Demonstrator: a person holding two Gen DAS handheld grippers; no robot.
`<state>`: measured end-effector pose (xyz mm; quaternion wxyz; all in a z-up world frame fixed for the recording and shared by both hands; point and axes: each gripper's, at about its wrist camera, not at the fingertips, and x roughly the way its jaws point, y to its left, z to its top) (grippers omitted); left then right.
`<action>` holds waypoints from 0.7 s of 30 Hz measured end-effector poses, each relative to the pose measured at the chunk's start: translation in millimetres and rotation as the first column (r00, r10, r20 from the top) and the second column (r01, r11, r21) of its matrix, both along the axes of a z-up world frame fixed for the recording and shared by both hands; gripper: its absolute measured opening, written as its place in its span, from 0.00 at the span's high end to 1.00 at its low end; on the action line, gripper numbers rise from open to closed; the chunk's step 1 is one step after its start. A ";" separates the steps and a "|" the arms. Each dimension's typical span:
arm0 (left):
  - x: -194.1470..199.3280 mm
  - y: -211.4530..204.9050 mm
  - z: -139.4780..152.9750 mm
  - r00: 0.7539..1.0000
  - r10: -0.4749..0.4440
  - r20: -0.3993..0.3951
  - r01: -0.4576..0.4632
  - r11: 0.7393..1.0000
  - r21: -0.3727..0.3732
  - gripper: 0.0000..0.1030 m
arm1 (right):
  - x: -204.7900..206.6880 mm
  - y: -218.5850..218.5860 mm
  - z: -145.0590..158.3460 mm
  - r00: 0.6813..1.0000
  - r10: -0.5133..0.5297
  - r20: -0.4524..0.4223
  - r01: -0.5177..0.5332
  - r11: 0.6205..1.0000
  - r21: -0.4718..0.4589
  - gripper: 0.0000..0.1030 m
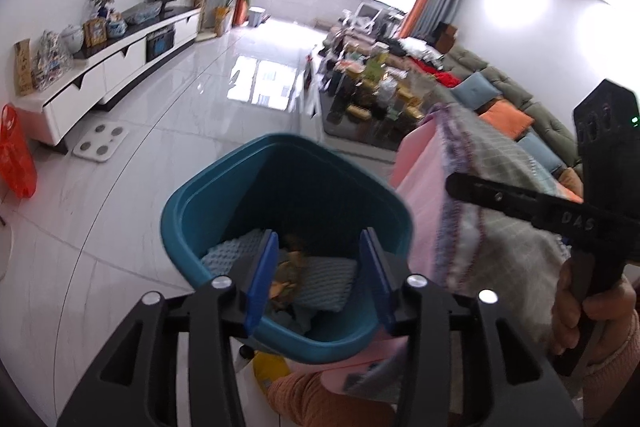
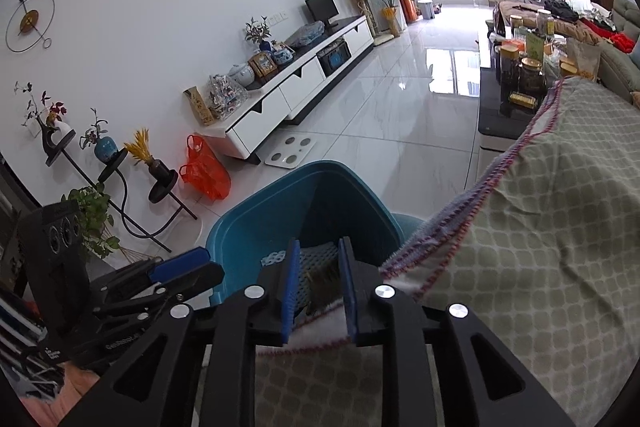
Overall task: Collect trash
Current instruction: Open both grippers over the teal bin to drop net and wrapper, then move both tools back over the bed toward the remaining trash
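Two open grippers, left gripper [image 1: 318, 275] and right gripper [image 2: 319, 289], above smooth teal plastic bin [image 1: 192, 199]

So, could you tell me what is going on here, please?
A person is collecting trash with a handheld gripper in each hand. Both the left gripper and the right gripper hang over a teal bin, jaws open with nothing held. Foam sheets and brownish scraps already lie in the bin. A checked cloth drapes beside the bin.
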<state>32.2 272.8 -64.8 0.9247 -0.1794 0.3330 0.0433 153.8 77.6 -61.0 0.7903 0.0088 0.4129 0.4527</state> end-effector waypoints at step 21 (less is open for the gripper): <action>10.7 -171.5 40.6 0.882 -0.448 0.148 0.441 0.894 0.074 0.38 | -49.0 -200.0 45.8 0.939 -0.311 0.146 0.299 0.949 0.098 0.56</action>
